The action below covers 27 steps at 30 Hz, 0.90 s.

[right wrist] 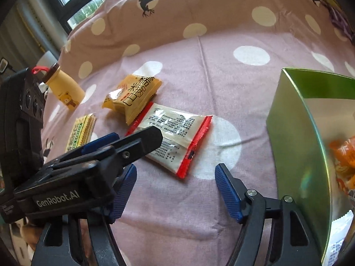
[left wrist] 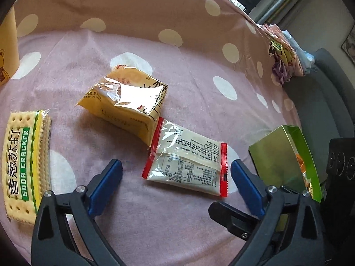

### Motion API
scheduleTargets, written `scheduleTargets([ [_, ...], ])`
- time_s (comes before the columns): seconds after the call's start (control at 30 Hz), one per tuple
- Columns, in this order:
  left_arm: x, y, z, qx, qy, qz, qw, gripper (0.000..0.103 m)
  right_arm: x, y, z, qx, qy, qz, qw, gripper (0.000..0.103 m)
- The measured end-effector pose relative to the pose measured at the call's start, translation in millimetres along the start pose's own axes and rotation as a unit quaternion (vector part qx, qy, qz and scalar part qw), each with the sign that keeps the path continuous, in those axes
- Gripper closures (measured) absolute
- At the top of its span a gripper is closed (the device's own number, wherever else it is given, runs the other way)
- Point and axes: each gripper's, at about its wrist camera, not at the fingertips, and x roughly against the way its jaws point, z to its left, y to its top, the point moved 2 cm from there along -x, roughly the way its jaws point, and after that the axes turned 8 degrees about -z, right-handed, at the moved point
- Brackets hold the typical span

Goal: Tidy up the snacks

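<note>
Three snack packets lie loose on the pink polka-dot bedsheet [left wrist: 199,55]. Red-edged white packet [left wrist: 188,164], printed back facing up, lies flat nearest both grippers. Yellow packet [left wrist: 126,102] sits just beyond it, one corner overlapping the red edge. Soda cracker pack [left wrist: 24,161] lies apart at the left side of the left wrist view, label up.

Left gripper [left wrist: 176,166]: jaws spread wide, blue pads on either side of the near end of the red-edged packet, neither pad pressing on it. Nothing held.

Right gripper [right wrist: 175,177]: jaws apart, blue pads clear over bare sheet just short of the red-edged packet's near corner. Nothing between them. Left gripper's black body crosses the left part of the right wrist view and covers part of the packet.

Green box [right wrist: 297,133] stands open just right of the right gripper. Inside it, orange wrapped snacks [right wrist: 346,153] are visible; count cannot be told.

Yellow bear-print bottle [right wrist: 64,90] with brown cap stands at the far left of the sheet, well apart from the packets.
</note>
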Motion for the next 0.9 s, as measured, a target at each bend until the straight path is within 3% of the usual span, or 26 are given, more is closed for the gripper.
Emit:
scheduleTargets([
  [0.1, 5, 1, 3, 0.004, 0.023, -0.007, 0.9997, 0.004, 10, 4, 3, 0.009, -0.010, -0.006, 1.000, 0.030],
  [0.27, 15, 0, 8, 0.014, 0.015, -0.010, 0.9997, 0.004, 26, 7, 2, -0.010, 0.026, 0.000, 1.000, 0.030],
  [0.4, 19, 1, 15, 0.033, 0.005, -0.008, 0.9994, 0.004, 25, 11, 2, -0.029, 0.029, 0.013, 0.999, 0.030],
  [0.53, 28, 2, 18, 0.022, 0.034, -0.018, 0.9990, 0.004, 32, 11, 4, -0.024, 0.036, 0.007, 0.999, 0.030],
  [0.67, 28, 3, 23, 0.034, 0.035, -0.016, 0.9987, 0.004, 35, 12, 0, -0.042, 0.057, 0.008, 0.997, 0.030],
  [0.8, 36, 6, 36, 0.055, 0.072, -0.036, 0.9953, 0.004, 42, 13, -2, -0.058, 0.068, 0.006, 0.996, 0.029],
  [0.9, 32, 6, 30, 0.043, 0.042, -0.018, 0.9980, 0.004, 42, 19, -5, -0.068, 0.078, 0.002, 0.995, 0.029],
])
